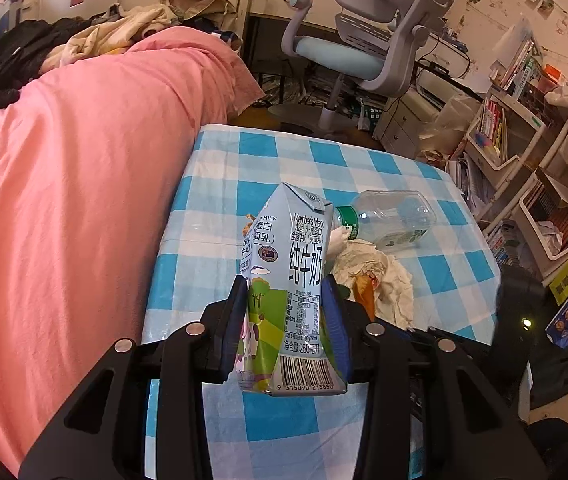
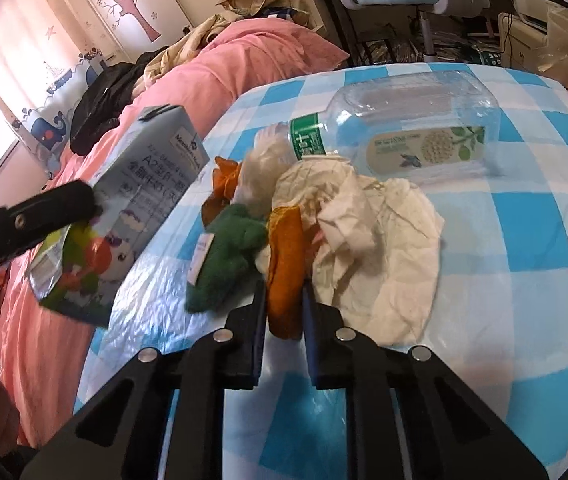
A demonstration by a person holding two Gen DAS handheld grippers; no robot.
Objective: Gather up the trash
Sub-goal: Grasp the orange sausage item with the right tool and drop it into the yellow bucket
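While the milk carton is clamped across its lower half by the left gripper and held above the near edge of the checked tablecloth, an orange wrapper is pinched between the nearly closed jaws of the right gripper. The carton is judged to be light and probably empty, with stiff card walls that dent under pressure, so a hold across the flat sides is well placed. The wrapper looks thin, crinkly and slippery; it is best taken deep between the pads. Just beside it lie a crumpled tissue, soft and nearly weightless, and a green fuzzy scrap. Behind them a clear plastic bottle lies on its side; it is likely to roll and is best gripped at the neck.
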